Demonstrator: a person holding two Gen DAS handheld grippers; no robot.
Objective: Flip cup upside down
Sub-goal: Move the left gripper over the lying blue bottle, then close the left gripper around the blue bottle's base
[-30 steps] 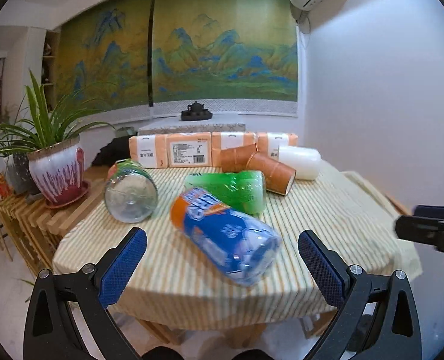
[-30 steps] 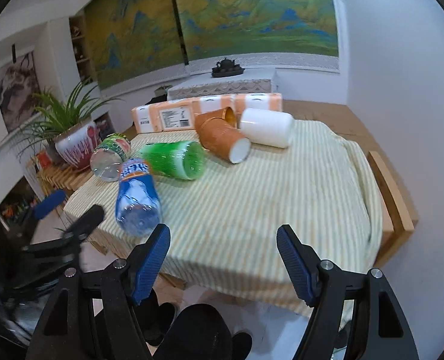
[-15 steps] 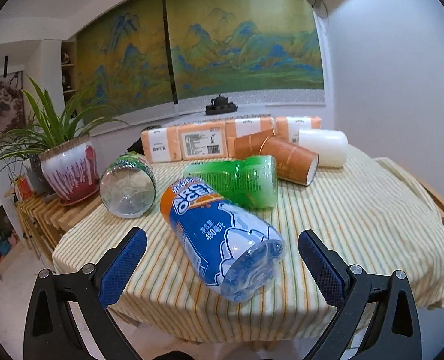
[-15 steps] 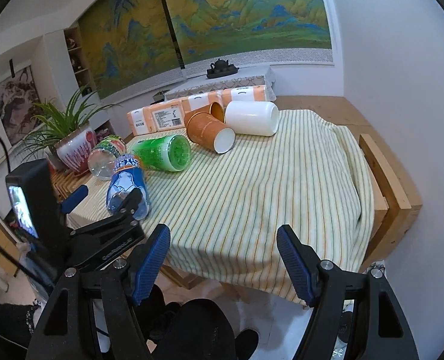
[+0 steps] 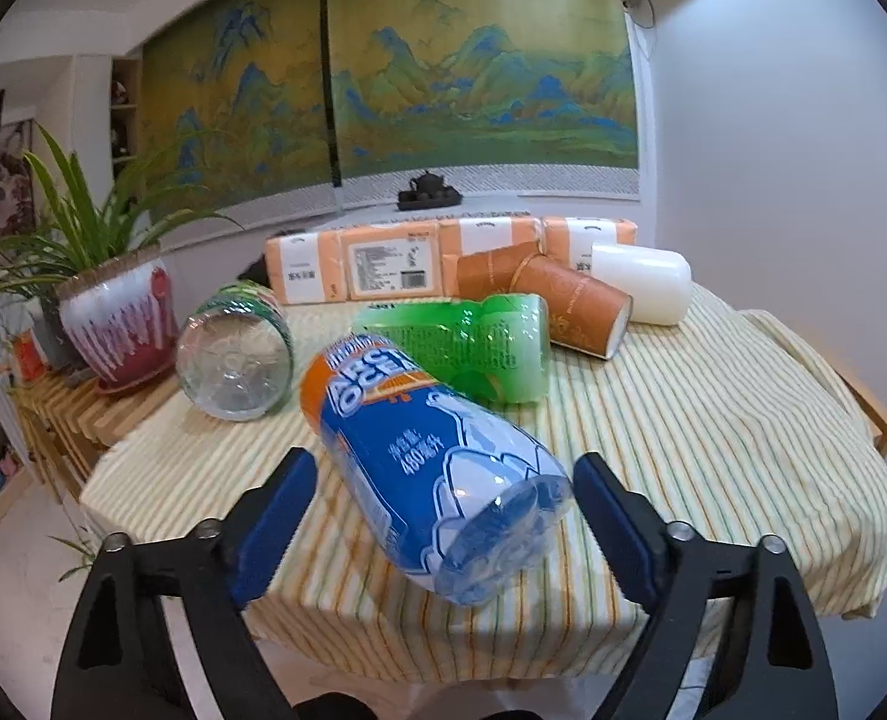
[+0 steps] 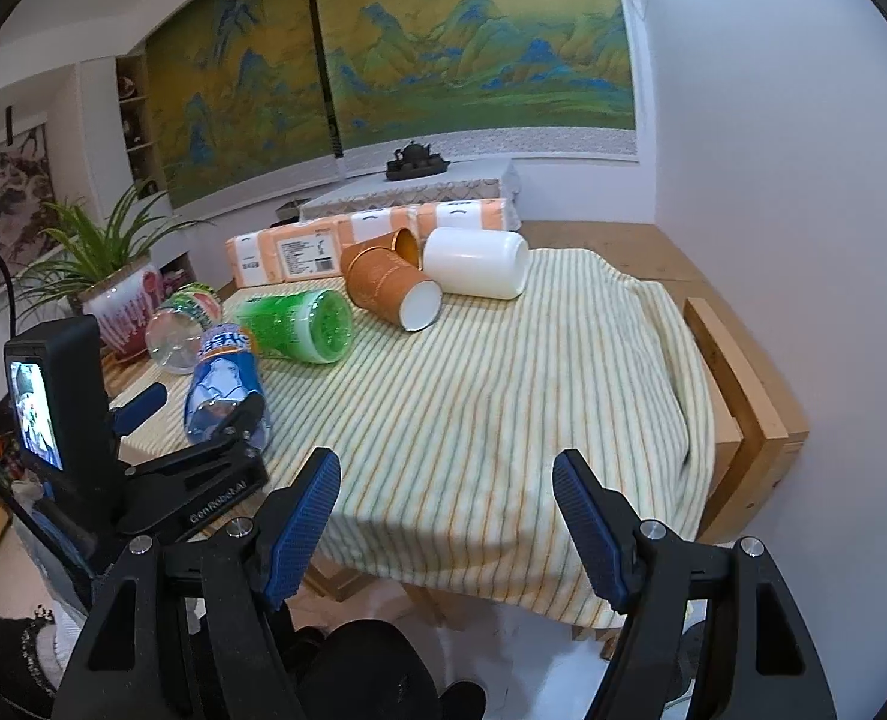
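A white cup (image 5: 641, 291) (image 6: 476, 264) lies on its side at the back of the striped table (image 5: 713, 432) (image 6: 503, 396). Two orange paper cups lie beside it, one in front (image 5: 575, 312) (image 6: 392, 291) and one behind (image 5: 491, 273) (image 6: 401, 243). My left gripper (image 5: 443, 468) (image 6: 203, 408) is open, its blue fingers on either side of the base of a lying blue bottle (image 5: 407, 444) (image 6: 224, 375). My right gripper (image 6: 443, 462) is open over the table's near edge, holding nothing and well short of the cups.
A green bottle (image 5: 473, 348) (image 6: 299, 324) and a clear bottle (image 5: 233, 354) (image 6: 176, 333) lie at the left. Orange tissue packs (image 5: 383, 267) (image 6: 299, 255) line the back. A potted plant (image 5: 116, 318) (image 6: 122, 306) stands left; a wooden bench edge (image 6: 737, 372) lies right.
Both grippers have moved forward toward the table. The left one has closed in on the blue bottle, whose base now sits between its fingers. Nothing on the table has shifted.
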